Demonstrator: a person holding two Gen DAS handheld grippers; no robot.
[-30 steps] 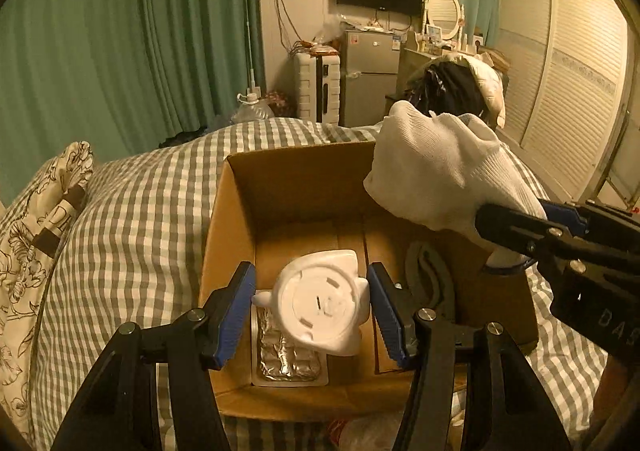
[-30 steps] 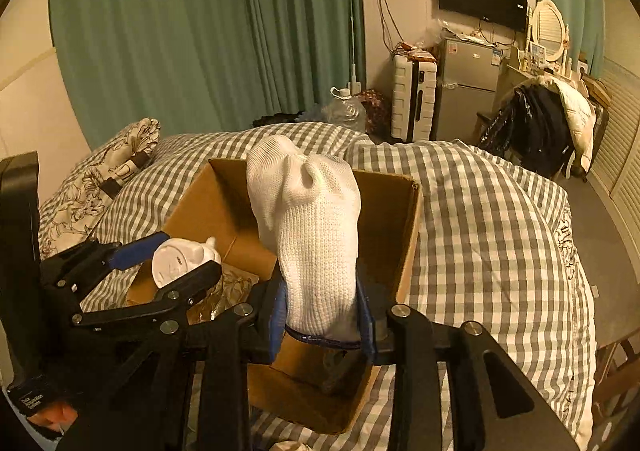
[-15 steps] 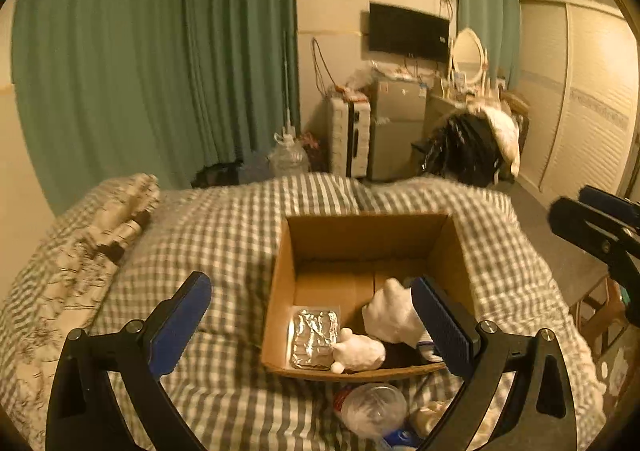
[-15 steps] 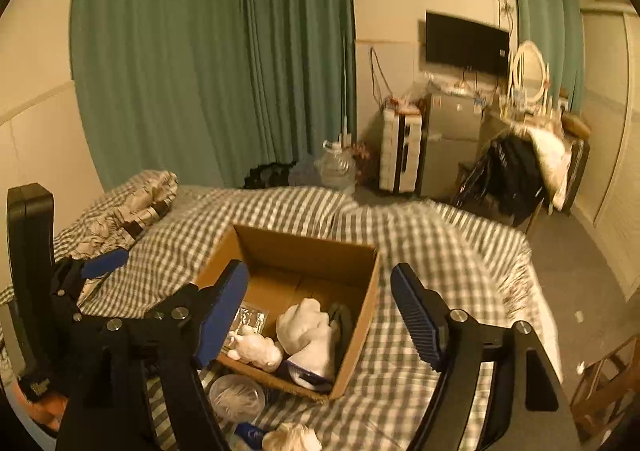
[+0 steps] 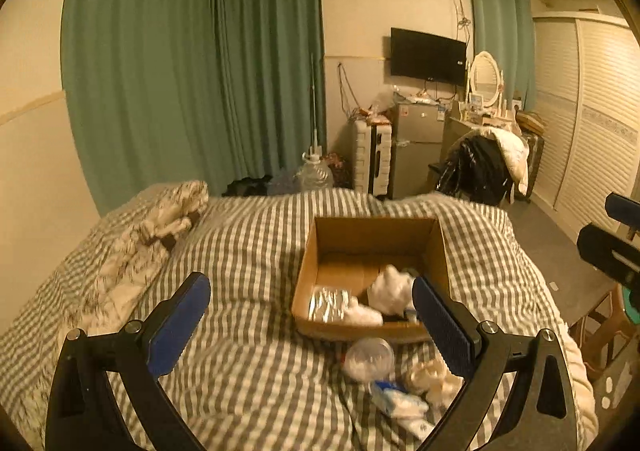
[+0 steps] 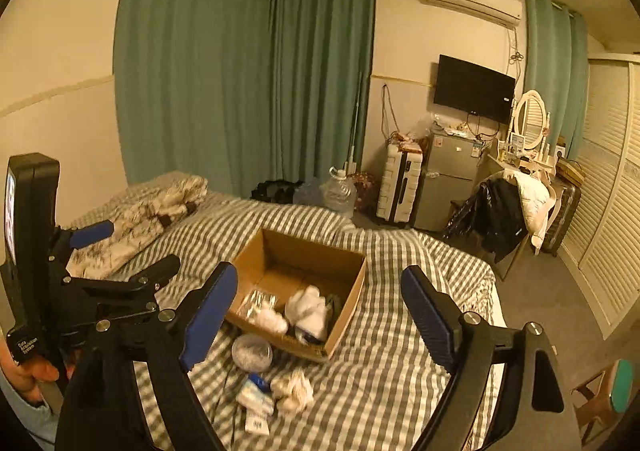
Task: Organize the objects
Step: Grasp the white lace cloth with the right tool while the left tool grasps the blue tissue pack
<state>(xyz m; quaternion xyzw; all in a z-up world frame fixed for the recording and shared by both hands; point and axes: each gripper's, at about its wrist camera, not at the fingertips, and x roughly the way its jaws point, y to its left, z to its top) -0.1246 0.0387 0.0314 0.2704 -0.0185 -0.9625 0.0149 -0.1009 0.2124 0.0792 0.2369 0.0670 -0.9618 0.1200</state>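
An open cardboard box sits on the checked bed. In it lie a foil blister pack, a small white object and a white glove. In front of the box lie a clear round container, a blue-and-white packet and a crumpled whitish item. My left gripper is open and empty, held above the bed. My right gripper is open and empty, back from the box.
A patterned pillow lies at the bed's left. Green curtains hang behind. A suitcase, a small fridge, a chair with clothes and slatted wardrobe doors stand at the right. A wooden stool is beside the bed.
Both grippers have opened, dropped the white object and the glove into the box, and pulled up and back from it.
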